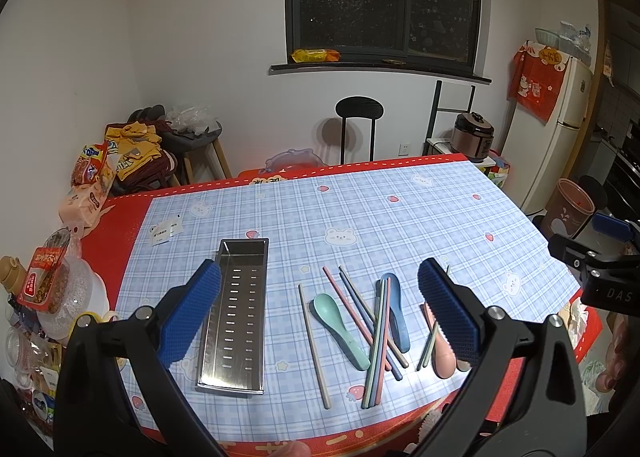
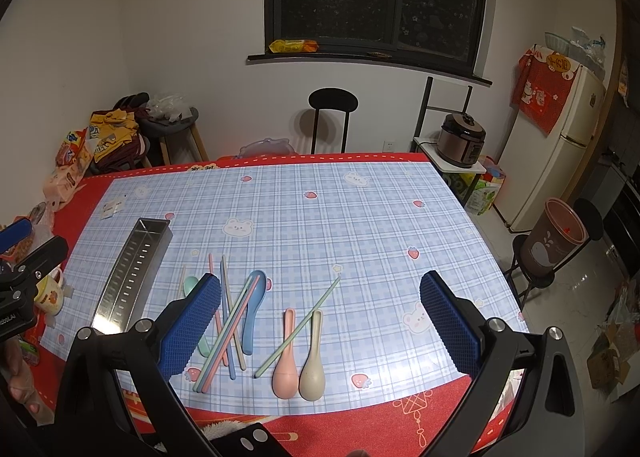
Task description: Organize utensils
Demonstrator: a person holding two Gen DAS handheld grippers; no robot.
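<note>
- My left gripper (image 1: 320, 313) hangs above the table's near edge with its blue pads (image 1: 190, 313) spread wide; nothing is between them and they touch nothing.
- My right gripper (image 2: 320, 321) is likewise spread wide and empty, clear of the tabletop.
- The steel utensil tray (image 1: 236, 313) lies flat on the plaid table mat (image 1: 360, 209), left of the utensils and apart from them; it holds nothing.
- In the left wrist view a beige chopstick (image 1: 314, 345) lies alone just right of the tray, then the teal spoon (image 1: 340, 327), then a crossed heap of chopsticks (image 1: 378, 333) over the blue spoon (image 1: 398, 313).
- In the right wrist view the pink spoon (image 2: 286, 357) and the beige spoon (image 2: 314, 365) lie side by side, bowls toward me, with a green chopstick (image 2: 300, 327) slanting across both handles.
- The right gripper's body shows at the right edge of the left wrist view; whether the heap's sticks touch the teal spoon I cannot tell.
</note>
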